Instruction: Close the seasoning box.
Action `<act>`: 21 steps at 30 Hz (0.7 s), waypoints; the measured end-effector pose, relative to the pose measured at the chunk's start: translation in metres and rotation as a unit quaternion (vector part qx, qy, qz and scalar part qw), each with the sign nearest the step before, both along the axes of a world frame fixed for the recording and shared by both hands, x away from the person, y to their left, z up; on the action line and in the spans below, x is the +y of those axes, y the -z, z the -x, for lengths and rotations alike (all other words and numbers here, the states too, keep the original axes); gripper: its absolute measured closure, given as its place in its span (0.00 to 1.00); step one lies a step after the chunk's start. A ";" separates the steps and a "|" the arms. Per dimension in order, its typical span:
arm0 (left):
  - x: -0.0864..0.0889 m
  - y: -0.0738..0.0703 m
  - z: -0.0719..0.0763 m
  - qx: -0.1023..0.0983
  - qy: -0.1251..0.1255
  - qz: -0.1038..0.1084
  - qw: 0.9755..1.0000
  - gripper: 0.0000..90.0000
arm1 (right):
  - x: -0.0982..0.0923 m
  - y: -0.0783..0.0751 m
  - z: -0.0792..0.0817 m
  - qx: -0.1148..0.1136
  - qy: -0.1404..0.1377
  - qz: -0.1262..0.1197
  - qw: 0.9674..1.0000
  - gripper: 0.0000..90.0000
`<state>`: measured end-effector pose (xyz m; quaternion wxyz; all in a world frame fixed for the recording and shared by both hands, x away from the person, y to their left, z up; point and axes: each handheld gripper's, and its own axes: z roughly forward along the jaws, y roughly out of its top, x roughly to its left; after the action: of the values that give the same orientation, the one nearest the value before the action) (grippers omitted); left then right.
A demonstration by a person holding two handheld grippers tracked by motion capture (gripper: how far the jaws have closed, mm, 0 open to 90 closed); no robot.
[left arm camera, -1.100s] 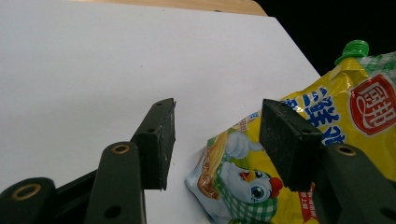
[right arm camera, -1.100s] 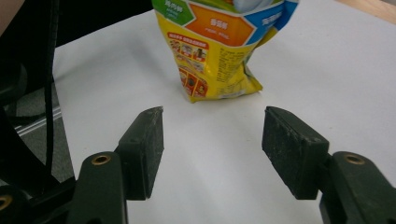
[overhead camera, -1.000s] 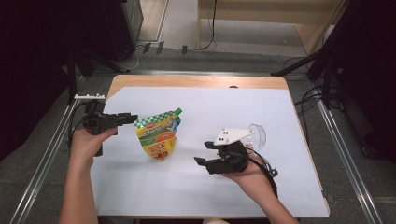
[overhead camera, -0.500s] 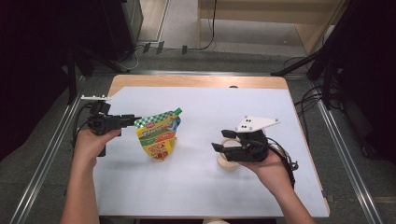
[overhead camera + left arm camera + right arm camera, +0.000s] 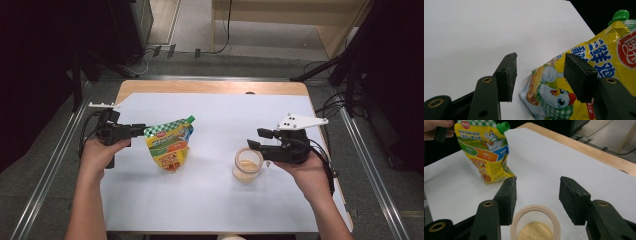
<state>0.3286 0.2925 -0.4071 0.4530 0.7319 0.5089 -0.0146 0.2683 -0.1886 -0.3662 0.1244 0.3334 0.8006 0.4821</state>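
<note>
Your left gripper sits near the left edge of the tabletop, pointing level toward the yellow pouch that stands upright just beside it. In the left gripper view its fingers stand apart with white surface showing between them; the right-hand pad lies over the printed face of the pouch near its upper edge, and you cannot tell from here whether that pad presses the foil or only covers it. The pouch's green cap points away toward the far edge. Your right gripper is held above the right half of the tabletop, well apart from the pouch, with its grey plate on top. Its jaws have just been closing, yet they remain apart and nothing is clamped between them. Directly below and a little in front of them stands the small clear cup with a pinkish rim, holding a layer of tan powder. In the right gripper view the cup sits between and beneath the two pads without touching either. The pouch shows beyond, toward the far left corner of that view, with your left hand at its top.
</note>
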 end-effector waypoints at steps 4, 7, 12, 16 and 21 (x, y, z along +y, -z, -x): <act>0.001 0.000 0.000 0.001 -0.003 0.000 1.000 0.50 | -0.010 -0.004 -0.002 -0.004 0.013 -0.007 1.000 0.54; 0.001 0.000 0.000 -0.001 -0.003 0.001 1.000 0.50 | -0.019 -0.006 -0.003 -0.006 0.025 -0.011 1.000 0.55; 0.001 0.001 0.000 0.001 -0.002 -0.001 1.000 0.50 | -0.036 -0.009 -0.006 -0.003 0.047 -0.021 0.999 0.56; 0.000 0.001 0.000 0.001 -0.002 -0.001 1.000 0.50 | -0.047 -0.009 -0.008 -0.002 0.064 -0.021 0.998 0.57; -0.001 0.003 0.000 0.001 0.000 -0.002 1.000 0.50 | -0.060 -0.008 -0.011 -0.001 0.085 -0.027 0.996 0.59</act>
<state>0.3289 0.2919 -0.4096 0.4507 0.7330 0.5094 -0.0142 0.2792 -0.2484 -0.3585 0.1565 0.4029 0.7560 0.4916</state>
